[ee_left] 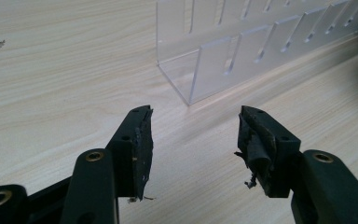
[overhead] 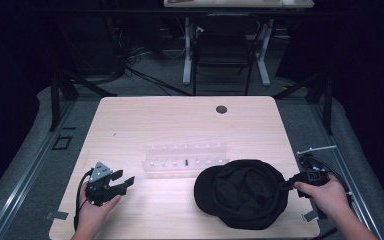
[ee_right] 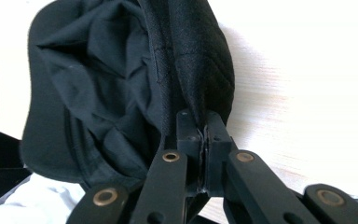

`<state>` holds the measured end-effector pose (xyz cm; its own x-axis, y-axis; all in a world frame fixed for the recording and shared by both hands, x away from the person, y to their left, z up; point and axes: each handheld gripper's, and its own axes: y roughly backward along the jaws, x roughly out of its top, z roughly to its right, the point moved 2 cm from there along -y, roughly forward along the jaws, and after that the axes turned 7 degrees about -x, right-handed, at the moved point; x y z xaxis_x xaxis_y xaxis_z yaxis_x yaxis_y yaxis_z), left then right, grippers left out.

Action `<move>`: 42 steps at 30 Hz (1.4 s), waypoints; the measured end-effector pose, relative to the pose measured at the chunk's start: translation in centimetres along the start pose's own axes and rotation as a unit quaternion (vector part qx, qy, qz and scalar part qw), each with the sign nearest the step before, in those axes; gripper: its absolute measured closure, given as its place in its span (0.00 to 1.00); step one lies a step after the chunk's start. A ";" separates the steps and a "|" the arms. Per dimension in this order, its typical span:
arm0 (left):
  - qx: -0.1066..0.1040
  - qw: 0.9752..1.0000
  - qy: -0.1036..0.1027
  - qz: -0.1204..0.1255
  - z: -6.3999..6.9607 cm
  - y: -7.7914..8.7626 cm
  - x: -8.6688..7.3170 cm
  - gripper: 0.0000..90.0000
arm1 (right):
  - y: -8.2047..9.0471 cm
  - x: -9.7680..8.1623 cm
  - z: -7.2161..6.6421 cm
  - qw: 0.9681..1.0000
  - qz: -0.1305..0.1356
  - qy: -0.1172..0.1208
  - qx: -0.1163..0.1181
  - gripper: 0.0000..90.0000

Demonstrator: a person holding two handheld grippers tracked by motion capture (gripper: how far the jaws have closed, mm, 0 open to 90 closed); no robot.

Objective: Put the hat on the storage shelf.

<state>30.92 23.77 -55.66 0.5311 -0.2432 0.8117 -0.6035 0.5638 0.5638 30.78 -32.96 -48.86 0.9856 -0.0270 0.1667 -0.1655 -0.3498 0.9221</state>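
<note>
A black cap point(overhead: 242, 192) lies upside down on the wooden table point(overhead: 180, 120) at the front right, its inside facing up. My right gripper point(overhead: 286, 185) is shut on the cap's right rim; in the right gripper view the jaws pinch the cap's edge point(ee_right: 200, 70) at my right gripper point(ee_right: 203, 128). My left gripper point(overhead: 125, 183) rests at the front left, open, with nothing between its fingers. The left gripper view has my left gripper point(ee_left: 193, 135) above bare wood, pointing toward a clear rack point(ee_left: 242, 51).
A clear acrylic slotted rack point(overhead: 185, 159) stands in the middle of the table, just behind the cap. A round cable hole point(overhead: 221, 109) sits near the far edge. A chair and table legs stand beyond the table.
</note>
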 end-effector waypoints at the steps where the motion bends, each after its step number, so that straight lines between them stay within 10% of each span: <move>1: 0.000 1.000 0.000 0.000 0.0 0.0 0.0 0.50 | 0.2 0.0 -0.1 1.000 0.000 0.003 -0.001 0.98; 42: -0.002 1.000 -0.001 -0.001 0.0 -0.1 0.0 0.50 | 7.5 2.1 -7.1 0.996 0.032 0.028 0.074 0.98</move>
<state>30.92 23.70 -55.72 0.5313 -0.2448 0.8110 -0.6006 0.5663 0.5644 31.37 -28.99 -39.14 0.9690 -0.0029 0.2470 -0.2176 -0.4827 0.8483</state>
